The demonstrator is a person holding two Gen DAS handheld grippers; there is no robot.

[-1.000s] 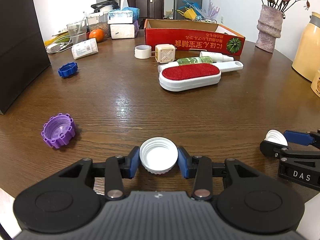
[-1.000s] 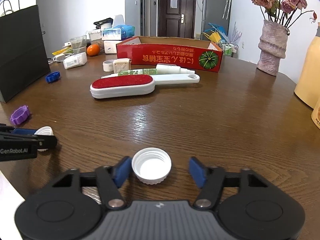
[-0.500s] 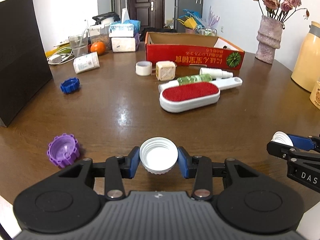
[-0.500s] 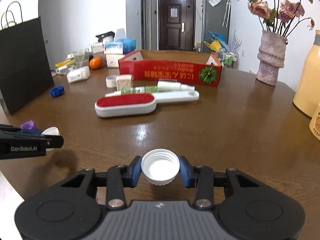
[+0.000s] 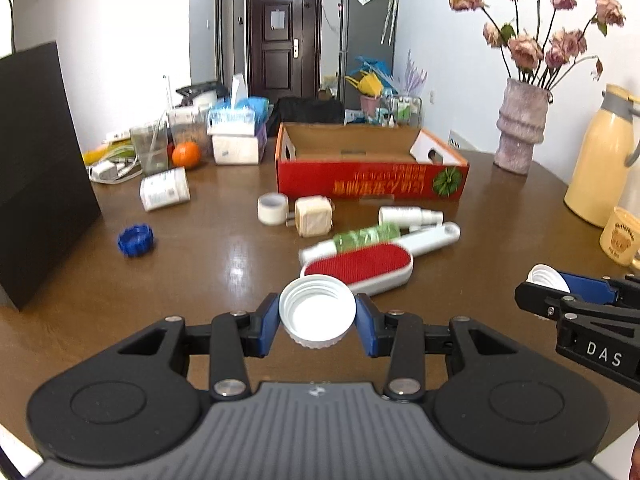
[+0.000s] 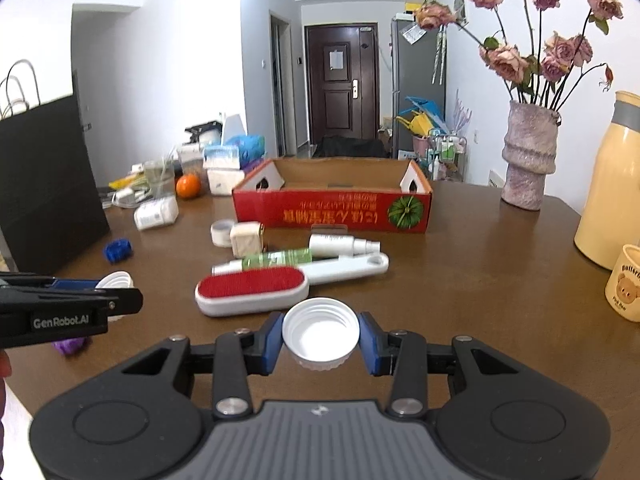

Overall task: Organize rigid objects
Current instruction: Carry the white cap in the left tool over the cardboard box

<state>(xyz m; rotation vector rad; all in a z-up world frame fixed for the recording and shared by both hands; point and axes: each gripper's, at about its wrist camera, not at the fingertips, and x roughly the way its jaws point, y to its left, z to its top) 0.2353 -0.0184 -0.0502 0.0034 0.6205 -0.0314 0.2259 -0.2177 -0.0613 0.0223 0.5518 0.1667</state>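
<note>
My left gripper (image 5: pixel 317 318) is shut on a white screw cap (image 5: pixel 317 314), hollow side up, held above the brown table (image 5: pixel 200 272). My right gripper (image 6: pixel 320 338) is shut on a second white cap (image 6: pixel 320 334), also lifted off the table. Each gripper shows at the edge of the other's view, cap in its jaws. An open red cardboard box (image 5: pixel 372 168) stands at the back. In front of it lie a red lint brush (image 5: pixel 360 266), a green-labelled tube (image 5: pixel 352 238), a white spray bottle (image 5: pixel 408 214), a beige cube plug (image 5: pixel 314 216) and a tape roll (image 5: pixel 272 208).
A blue cap (image 5: pixel 136 240) lies at the left and a purple cap (image 6: pixel 70 346) shows under the left gripper in the right wrist view. A black paper bag (image 5: pixel 36 168) stands at the left; a vase (image 5: pixel 520 128), yellow flask (image 5: pixel 604 156) and mug (image 5: pixel 620 236) at the right.
My right gripper closed on its white cap. Both grippers then rose off the table with their caps, and the view tilted up toward the box.
</note>
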